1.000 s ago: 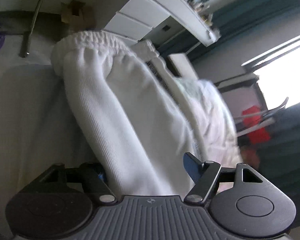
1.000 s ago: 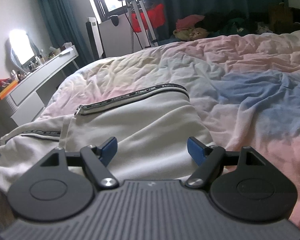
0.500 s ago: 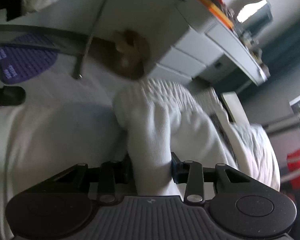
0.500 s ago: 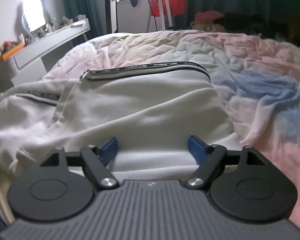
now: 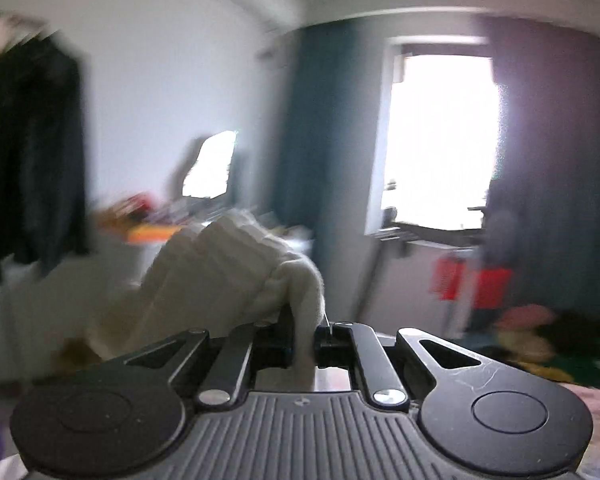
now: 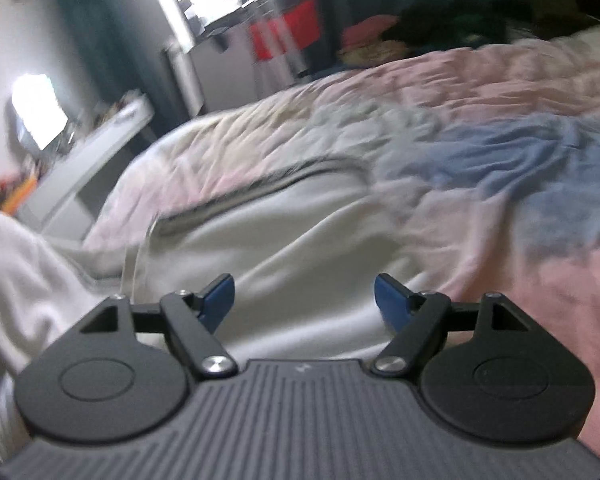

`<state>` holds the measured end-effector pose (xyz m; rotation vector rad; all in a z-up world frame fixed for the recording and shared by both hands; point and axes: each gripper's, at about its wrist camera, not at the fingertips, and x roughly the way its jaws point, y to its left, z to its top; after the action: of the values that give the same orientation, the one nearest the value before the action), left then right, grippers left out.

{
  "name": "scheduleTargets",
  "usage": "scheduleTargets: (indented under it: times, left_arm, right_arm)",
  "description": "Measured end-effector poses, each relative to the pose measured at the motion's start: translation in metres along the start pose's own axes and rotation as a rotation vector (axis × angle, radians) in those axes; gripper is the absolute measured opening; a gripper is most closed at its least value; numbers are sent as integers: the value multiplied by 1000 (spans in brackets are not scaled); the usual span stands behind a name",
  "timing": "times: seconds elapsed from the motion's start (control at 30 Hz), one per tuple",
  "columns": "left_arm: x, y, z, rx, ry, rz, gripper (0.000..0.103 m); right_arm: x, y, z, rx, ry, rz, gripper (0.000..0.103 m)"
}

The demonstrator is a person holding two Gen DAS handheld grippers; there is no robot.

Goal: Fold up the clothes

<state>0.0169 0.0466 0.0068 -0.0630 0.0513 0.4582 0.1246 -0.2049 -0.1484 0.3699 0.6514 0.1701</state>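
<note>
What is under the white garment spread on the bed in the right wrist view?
The pastel pink-and-blue bedspread runs under the white garment on the far and right sides. Whatever lies beneath the garment's middle is covered.

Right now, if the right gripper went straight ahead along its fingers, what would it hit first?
Most likely the white garment spread on the bed; the open right gripper points down over it. Depth is blurred, so contact distance is unclear.

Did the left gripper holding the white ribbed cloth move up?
Yes. The left gripper, shut on the white ribbed cloth, swung up from the floor toward the bright window.
</note>
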Motion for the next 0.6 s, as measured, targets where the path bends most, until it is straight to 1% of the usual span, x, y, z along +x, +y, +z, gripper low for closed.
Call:
scheduleTargets:
  times: [0.07,0.1,0.17,0.23,0.3,0.33,0.37,0.43,0.47,0.5,0.57,0.6]
  left_arm:
    - [-7,-55,-16,69,-18,-82,9]
    - [-9,-82,-31,113,-19,-126,9]
    - [-10,-130,-71,200,12,-216,11]
    - [-11,-164,-115,284,133,-335,14]
    - [2,-180,-152,318,343,-454,18]
    - [9,-184,-168,327,451,-496,20]
    - [8,-182,-174,327,463,-517,23]
    - [2,-175,-176,330,449,-548,40]
    - [0,-171,-170,329,465,-571,66]
    - [3,-165,-163,316,483,-595,83]
    - [11,-151,-150,288,519,-643,83]
    - [9,-144,-142,298,532,-642,83]
  right_arm:
    - [-11,-16,11,63,-39,-25,79]
    - [-15,-24,15,98,-55,-38,79]
    - [-27,-47,23,187,-92,-53,79]
    - [-34,-66,27,267,-112,-48,80]
    - [-36,-84,27,350,-115,-22,81]
    - [-34,-90,26,386,-105,-1,81]
    - [-32,-96,24,421,-95,20,81]
    - [-25,-104,20,484,-65,79,81]
    - [-21,-104,18,506,-48,115,81]
    - [-16,-101,17,514,-34,153,81]
    - [-7,-95,15,530,-4,228,81]
    - [-2,-92,14,537,10,266,81]
